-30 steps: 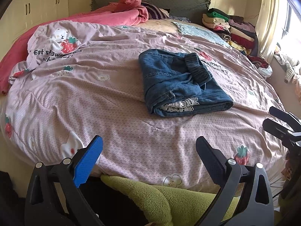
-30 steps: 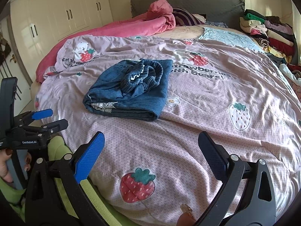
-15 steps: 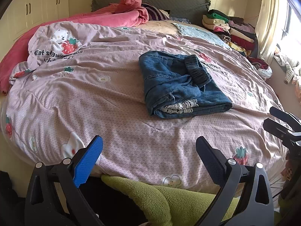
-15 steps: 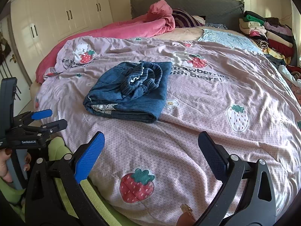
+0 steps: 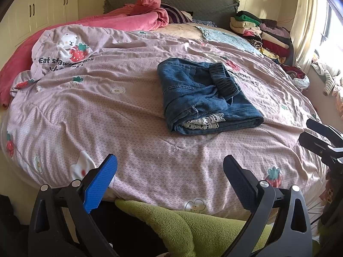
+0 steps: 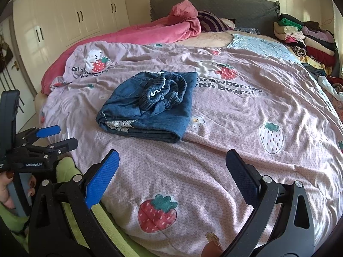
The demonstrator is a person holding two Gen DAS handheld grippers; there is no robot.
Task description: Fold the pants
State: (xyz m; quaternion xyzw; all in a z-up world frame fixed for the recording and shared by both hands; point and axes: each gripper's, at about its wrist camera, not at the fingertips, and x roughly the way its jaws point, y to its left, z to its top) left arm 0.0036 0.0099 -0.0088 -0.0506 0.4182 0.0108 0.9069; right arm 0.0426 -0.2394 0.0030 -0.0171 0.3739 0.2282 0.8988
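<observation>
Bedroom: bed under a pink strawberry-print quilt, clothes pile at upper right, wardrobe at upper left. Pants, folded into a compact denim bundle, lay centre frame exactly as a second before, touched by nothing. Left gripper and right gripper remained low in frame, jaws wide apart and empty, well short of the bundle; folding judged complete.

The folded pants are matt blue denim with white lace trim, lying on a wrinkled printed cotton-like duvet, while the left gripper shows black matt plastic and textured blue pads.
</observation>
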